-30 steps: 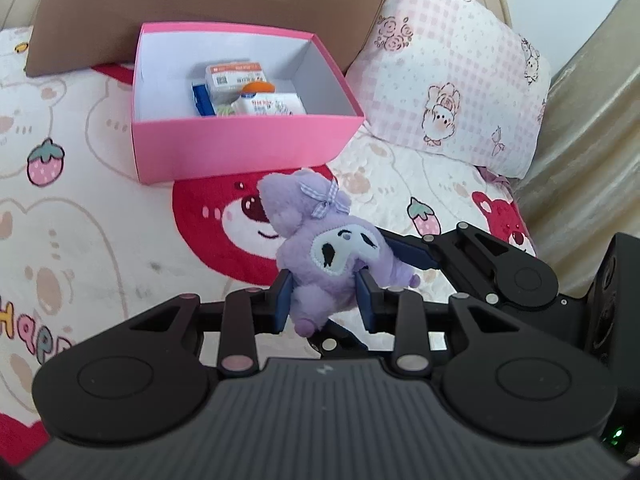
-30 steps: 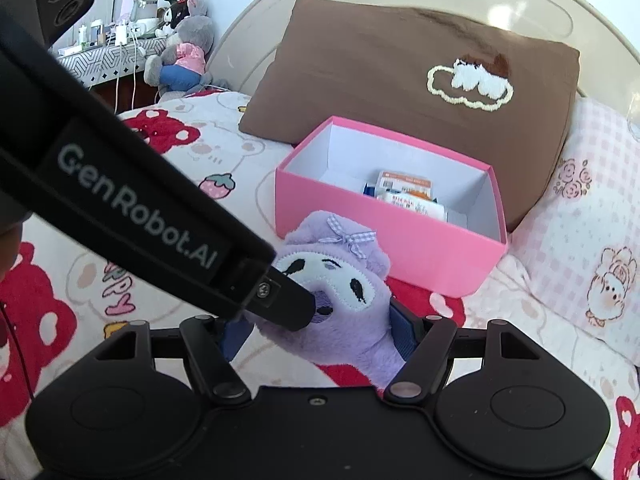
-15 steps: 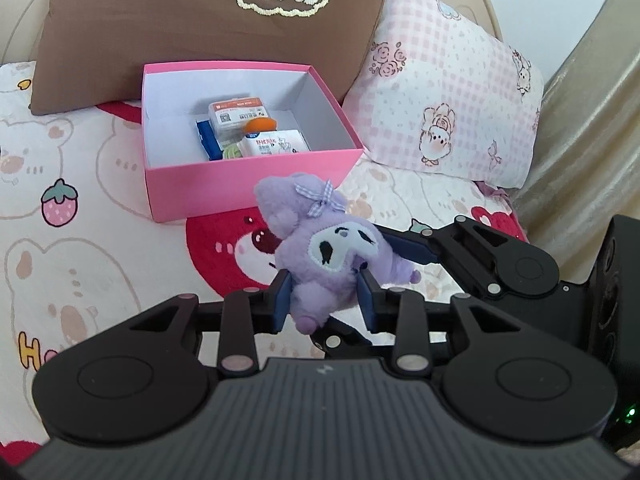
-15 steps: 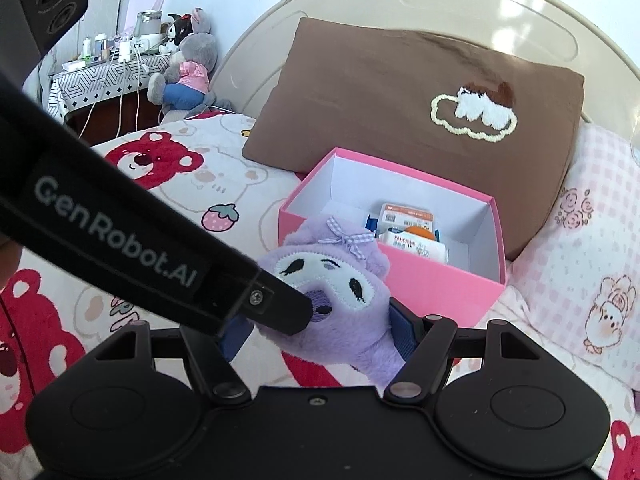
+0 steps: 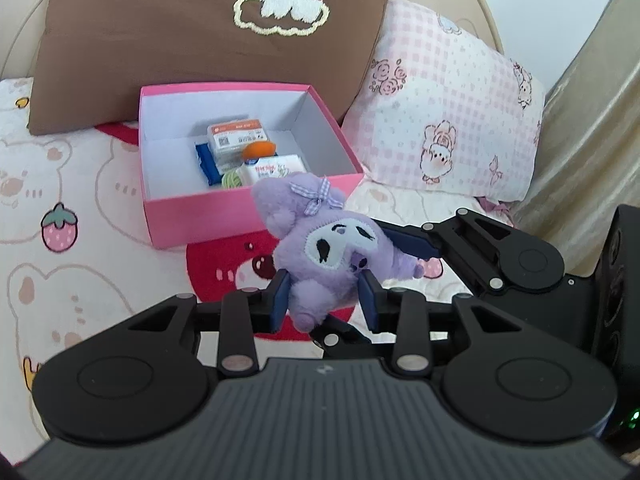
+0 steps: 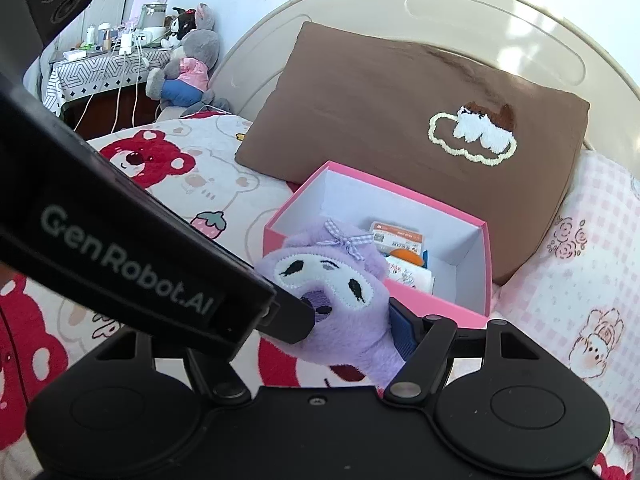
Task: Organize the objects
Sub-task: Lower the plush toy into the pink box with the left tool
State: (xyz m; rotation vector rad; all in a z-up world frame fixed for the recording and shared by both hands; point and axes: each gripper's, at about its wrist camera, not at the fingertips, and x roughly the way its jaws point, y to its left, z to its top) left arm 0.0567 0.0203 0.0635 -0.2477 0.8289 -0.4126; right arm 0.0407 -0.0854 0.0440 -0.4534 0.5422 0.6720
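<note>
A purple plush toy (image 5: 320,248) with a white face and a checked bow is held in the air by both grippers. My left gripper (image 5: 323,300) is shut on its lower body. My right gripper (image 6: 352,332) is shut on its side; in the right wrist view the toy (image 6: 332,280) sits between the blue pads, with the left gripper's body crossing in front. An open pink box (image 5: 192,210) lies on the bed just beyond the toy, holding several small packets and an orange-capped item (image 5: 260,148). The box also shows in the right wrist view (image 6: 460,304).
A brown pillow (image 5: 192,32) leans behind the box and a pink checked pillow (image 5: 448,108) lies to its right. The bedsheet (image 5: 72,200) has bear and strawberry prints. A side table with plush toys (image 6: 188,64) stands far left. A beige curtain (image 5: 592,128) hangs on the right.
Both grippers have risen with the plush toy and carried it toward the pink box; the box now appears lower and nearer under the toy.
</note>
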